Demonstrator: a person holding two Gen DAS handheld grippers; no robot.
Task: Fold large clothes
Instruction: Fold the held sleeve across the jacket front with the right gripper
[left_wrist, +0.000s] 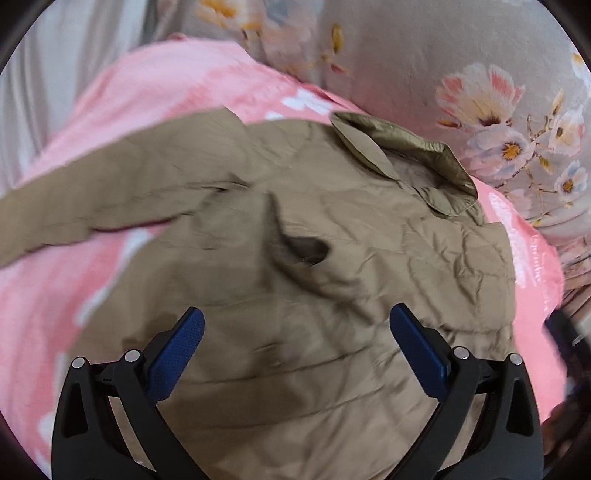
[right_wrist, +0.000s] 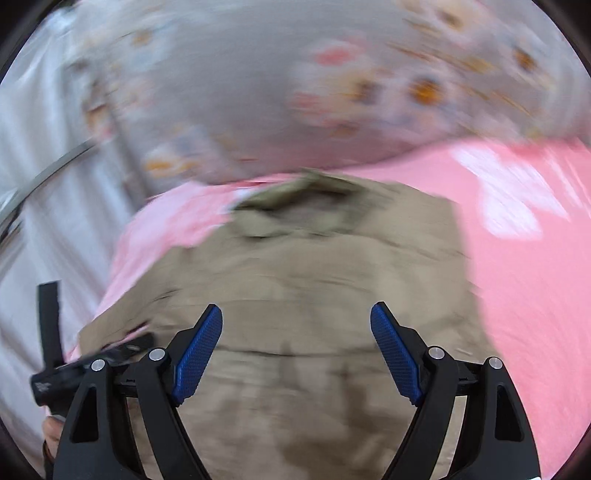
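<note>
A khaki quilted jacket (left_wrist: 332, 258) lies spread on a pink bed sheet (left_wrist: 55, 314), its collar (left_wrist: 417, 162) towards the pillow and one sleeve (left_wrist: 110, 199) stretched out to the left. My left gripper (left_wrist: 296, 313) hovers open over the jacket's lower body, and nothing sits between its blue pads. The right wrist view is blurred. In it, the same jacket (right_wrist: 314, 266) fills the middle, with the collar (right_wrist: 306, 192) at the far end. My right gripper (right_wrist: 297, 309) is open above the fabric and holds nothing.
A grey floral pillow (left_wrist: 480, 92) lies just beyond the collar, seen again as the pillow (right_wrist: 258, 92) in the right wrist view. Pale grey cloth (left_wrist: 37, 92) hangs at the left. The other black gripper body (right_wrist: 51, 365) and a hand (right_wrist: 51, 432) show at the lower left.
</note>
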